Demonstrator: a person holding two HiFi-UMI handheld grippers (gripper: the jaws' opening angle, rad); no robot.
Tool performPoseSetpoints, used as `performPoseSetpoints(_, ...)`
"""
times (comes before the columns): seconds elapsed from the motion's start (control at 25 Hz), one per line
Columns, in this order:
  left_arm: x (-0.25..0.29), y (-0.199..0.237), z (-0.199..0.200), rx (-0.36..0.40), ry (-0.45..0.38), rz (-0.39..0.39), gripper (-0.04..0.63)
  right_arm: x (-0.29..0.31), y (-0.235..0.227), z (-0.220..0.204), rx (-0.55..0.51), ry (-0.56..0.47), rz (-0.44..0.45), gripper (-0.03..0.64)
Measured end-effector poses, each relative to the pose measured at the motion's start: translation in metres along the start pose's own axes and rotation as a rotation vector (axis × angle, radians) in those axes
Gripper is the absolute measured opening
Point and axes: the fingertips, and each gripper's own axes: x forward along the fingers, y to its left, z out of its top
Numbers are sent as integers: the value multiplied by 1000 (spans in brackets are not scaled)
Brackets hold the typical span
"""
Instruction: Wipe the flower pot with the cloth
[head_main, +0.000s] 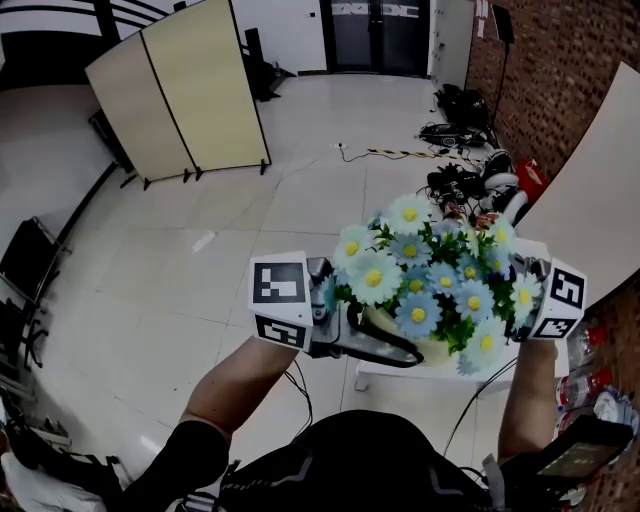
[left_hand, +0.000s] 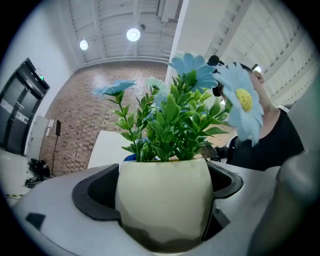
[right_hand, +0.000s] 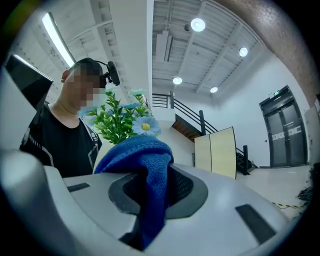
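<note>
Your left tongs (left_hand: 162, 212) are clamped on the body of the flower pot (left_hand: 164, 182), holding it raised over the near edge of the worktop (head_main: 385, 378). Your right tongs (right_hand: 150, 195) are closed on the blue cloth (right_hand: 142, 160), just beside the flowers (head_main: 430, 270). The pot looks smooth, glazed and rigid, so expect it to slip or crack if dropped. Maintain the grip across its widest part. The cloth is soft and limp; press a bunched fold against the pot wall, clear of the stems.
</note>
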Motion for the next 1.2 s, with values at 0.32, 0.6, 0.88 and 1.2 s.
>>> performPoseSetpoints(0.32, 6, 7, -10, -21, -78, -4, 546, -45, 31, 5, -19, -74, -3, 49)
performPoseSetpoints(0.6, 9, 7, -9, 4, -83, -58, 546, -29, -24, -9, 8, -18, -97, 49)
performPoseSetpoints(0.88, 7, 7, -10, -16, -84, -63, 546, 1, -16, -13, 44, -5, 33, 49)
performPoseSetpoints(1.2, 4, 7, -10, -18, -78, -4, 545, -28, 15, 12, 22, -46, -67, 49)
